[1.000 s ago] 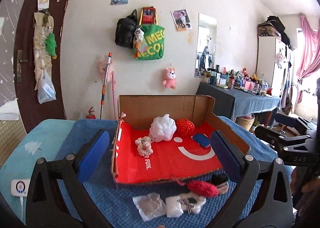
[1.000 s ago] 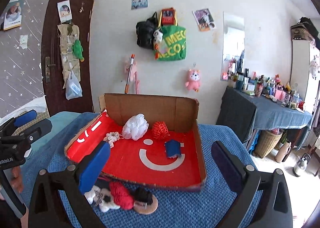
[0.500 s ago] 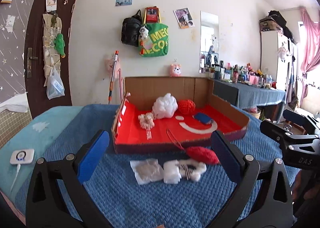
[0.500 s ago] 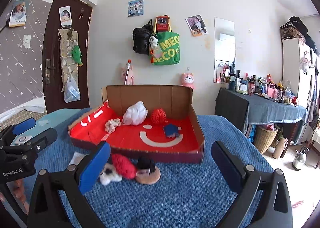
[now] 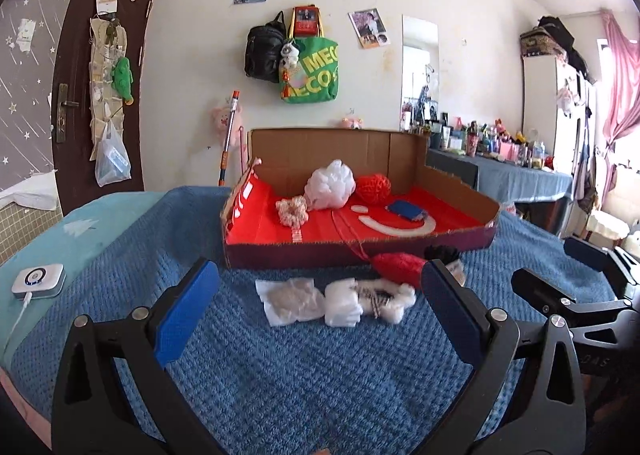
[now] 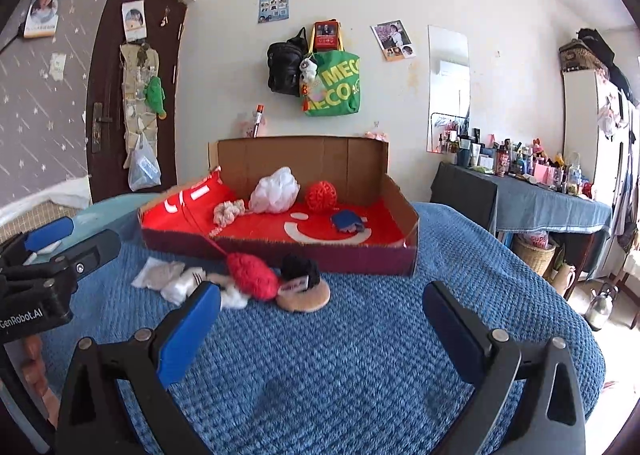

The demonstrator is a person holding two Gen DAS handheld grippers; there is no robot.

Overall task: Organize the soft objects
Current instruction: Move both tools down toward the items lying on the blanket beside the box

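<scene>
A shallow cardboard box with a red lining (image 5: 460,217) (image 6: 400,211) lies on the blue bedspread. Inside are a white mesh puff (image 5: 330,183) (image 6: 275,190), a red yarn ball (image 5: 374,187) (image 6: 321,195), a cream scrunchie (image 5: 292,209) (image 6: 228,211) and a blue pouch (image 5: 406,209) (image 6: 347,220). In front of the box lie a crumpled clear bag (image 5: 290,299) (image 6: 158,273), a white fluffy toy (image 5: 364,301) (image 6: 182,287), a red yarn ball (image 5: 398,265) (image 6: 252,275) trailing a thread into the box, and black yarn (image 6: 300,271) on a tan disc (image 6: 306,297). My left gripper (image 5: 318,311) and right gripper (image 6: 320,319) hover open and hold nothing, just short of these things.
A white device with a cable (image 5: 38,281) lies at the bed's left edge. The wall behind carries a green tote (image 5: 314,71), a black bag (image 5: 262,51) and a mirror. A cluttered blue-covered table (image 6: 532,199) stands at the right, with a basket and a kettle (image 6: 598,305) on the floor.
Both grippers have come down lower and closer to the bedspread, so the box is seen from a flatter angle. The objects have not moved. Both grippers stayed open.
</scene>
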